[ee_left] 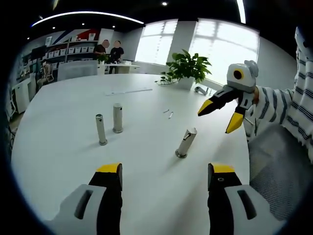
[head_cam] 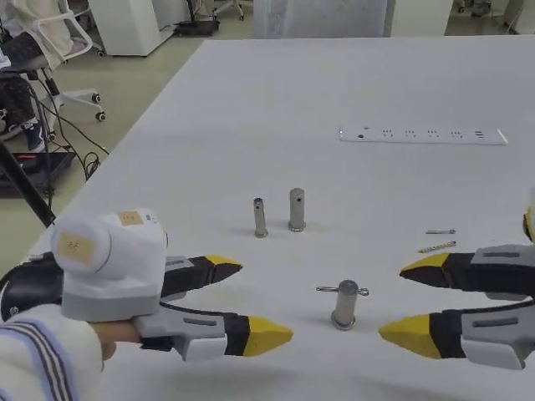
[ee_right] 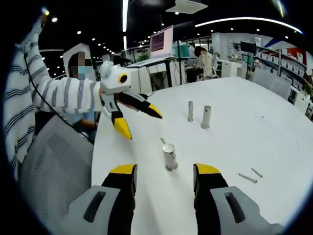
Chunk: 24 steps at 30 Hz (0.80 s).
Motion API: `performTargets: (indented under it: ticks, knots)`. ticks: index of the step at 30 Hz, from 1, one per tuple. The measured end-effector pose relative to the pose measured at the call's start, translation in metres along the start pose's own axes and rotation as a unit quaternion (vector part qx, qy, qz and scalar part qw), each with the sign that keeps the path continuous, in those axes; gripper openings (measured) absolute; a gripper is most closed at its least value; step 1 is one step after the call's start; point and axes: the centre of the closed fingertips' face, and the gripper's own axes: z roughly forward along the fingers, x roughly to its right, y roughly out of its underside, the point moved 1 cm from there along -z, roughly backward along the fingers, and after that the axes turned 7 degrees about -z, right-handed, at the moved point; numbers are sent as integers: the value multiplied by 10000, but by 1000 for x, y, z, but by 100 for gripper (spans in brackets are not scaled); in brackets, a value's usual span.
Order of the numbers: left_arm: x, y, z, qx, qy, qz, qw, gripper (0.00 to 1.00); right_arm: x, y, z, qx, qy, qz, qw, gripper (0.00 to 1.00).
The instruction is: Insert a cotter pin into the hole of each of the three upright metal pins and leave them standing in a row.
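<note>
Three upright metal pins stand on the white table. The near pin (head_cam: 344,305) has a cotter pin (head_cam: 331,290) through its top hole, sticking out to the left. Behind it stand a thin pin (head_cam: 260,217) and a thicker pin (head_cam: 297,209). Two loose cotter pins (head_cam: 438,246) lie to the right. My left gripper (head_cam: 252,302) is open at the lower left and holds nothing. My right gripper (head_cam: 403,302) is open at the lower right, also with nothing in it. The near pin (ee_right: 169,156) sits just ahead of the right gripper (ee_right: 164,171); the left gripper (ee_left: 165,171) faces the same pin (ee_left: 185,142).
A white power strip (head_cam: 422,135) lies at the far right of the table (head_cam: 251,100). Office chairs and cables stand beyond the left edge. People sit and stand at desks in the background. A potted plant (ee_left: 185,68) stands past the table's far end.
</note>
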Motion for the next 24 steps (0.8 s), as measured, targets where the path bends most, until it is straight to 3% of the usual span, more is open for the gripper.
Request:
performTargets:
  ticks: [10,16,24]
  knots:
    - [-19,-1,-10,22,-237,-109,9997,70,-13,12,-23,82,303,382,9988,57]
    - [-28,-2,-13,11,-372,-124,9992,70,-7,16,-36,195,678,614,9956,65]
    - [-35,-3,-14,-15,-504,-135,9986,70,-6,23,-47,314,898,953,9909,74]
